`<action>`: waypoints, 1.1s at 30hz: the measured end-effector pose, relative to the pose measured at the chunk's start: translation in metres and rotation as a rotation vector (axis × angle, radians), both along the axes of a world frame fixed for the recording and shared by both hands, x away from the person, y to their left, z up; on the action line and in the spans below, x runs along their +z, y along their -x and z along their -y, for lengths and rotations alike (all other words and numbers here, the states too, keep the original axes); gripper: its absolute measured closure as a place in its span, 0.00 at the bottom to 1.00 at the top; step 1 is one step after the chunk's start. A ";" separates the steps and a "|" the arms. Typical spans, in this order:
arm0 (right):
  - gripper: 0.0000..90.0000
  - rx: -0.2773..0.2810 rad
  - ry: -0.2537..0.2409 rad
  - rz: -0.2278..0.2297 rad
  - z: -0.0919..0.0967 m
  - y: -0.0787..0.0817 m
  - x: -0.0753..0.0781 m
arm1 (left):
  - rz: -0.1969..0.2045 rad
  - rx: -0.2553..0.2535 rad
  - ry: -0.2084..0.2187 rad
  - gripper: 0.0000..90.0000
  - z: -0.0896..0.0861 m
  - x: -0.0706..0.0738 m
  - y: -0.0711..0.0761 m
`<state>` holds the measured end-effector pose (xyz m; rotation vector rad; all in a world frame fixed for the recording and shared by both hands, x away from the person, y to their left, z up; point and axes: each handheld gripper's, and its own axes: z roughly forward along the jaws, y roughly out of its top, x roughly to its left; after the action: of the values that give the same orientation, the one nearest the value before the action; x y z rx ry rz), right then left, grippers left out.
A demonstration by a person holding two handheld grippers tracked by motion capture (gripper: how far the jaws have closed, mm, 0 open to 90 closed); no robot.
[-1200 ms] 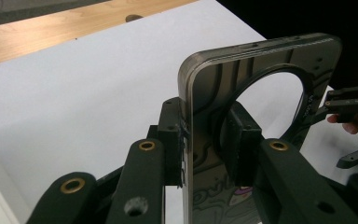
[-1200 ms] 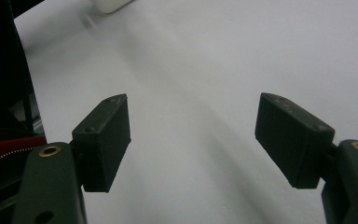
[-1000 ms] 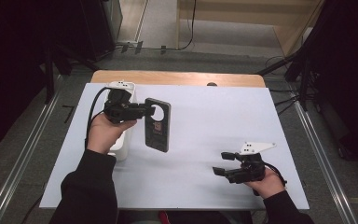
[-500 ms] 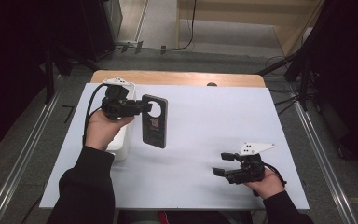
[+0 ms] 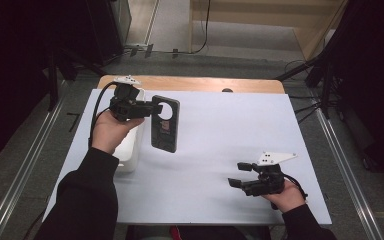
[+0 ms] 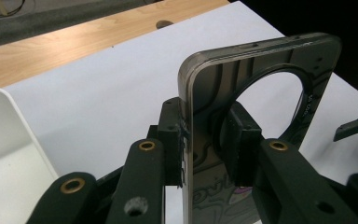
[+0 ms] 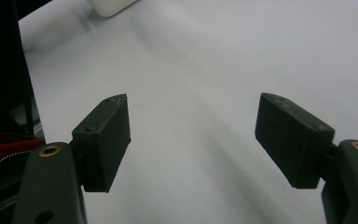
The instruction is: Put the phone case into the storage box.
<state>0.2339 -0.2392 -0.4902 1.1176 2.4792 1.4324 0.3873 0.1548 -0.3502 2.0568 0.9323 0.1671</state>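
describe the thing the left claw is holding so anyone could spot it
On the white table sheet, look at the far-left side beside the white tray. The left claw clamps a dark flat phone case with a large round cutout, the sheet's one dark slab.

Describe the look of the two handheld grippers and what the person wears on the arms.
Both the left gripper and the right gripper are black, with blocky rectangular jaws on arms set with brass-coloured rivets. Each carries a grey three-cornered plate on top and trails a black cable. The person wears dark long sleeves.
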 end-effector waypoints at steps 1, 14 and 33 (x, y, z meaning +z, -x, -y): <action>0.28 0.000 0.000 -0.001 0.000 0.000 0.000 | -0.003 -0.001 0.007 0.79 -0.001 0.002 -0.001; 0.28 -0.007 -0.012 0.001 0.002 -0.001 0.000 | -0.003 0.008 0.017 0.79 -0.006 0.020 -0.012; 0.28 0.008 -0.010 0.008 0.000 -0.001 -0.001 | 0.023 0.046 0.015 0.79 -0.022 0.040 -0.026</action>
<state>0.2346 -0.2392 -0.4913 1.1030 2.4771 1.4501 0.4137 0.1771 -0.3104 2.0165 0.9647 0.2067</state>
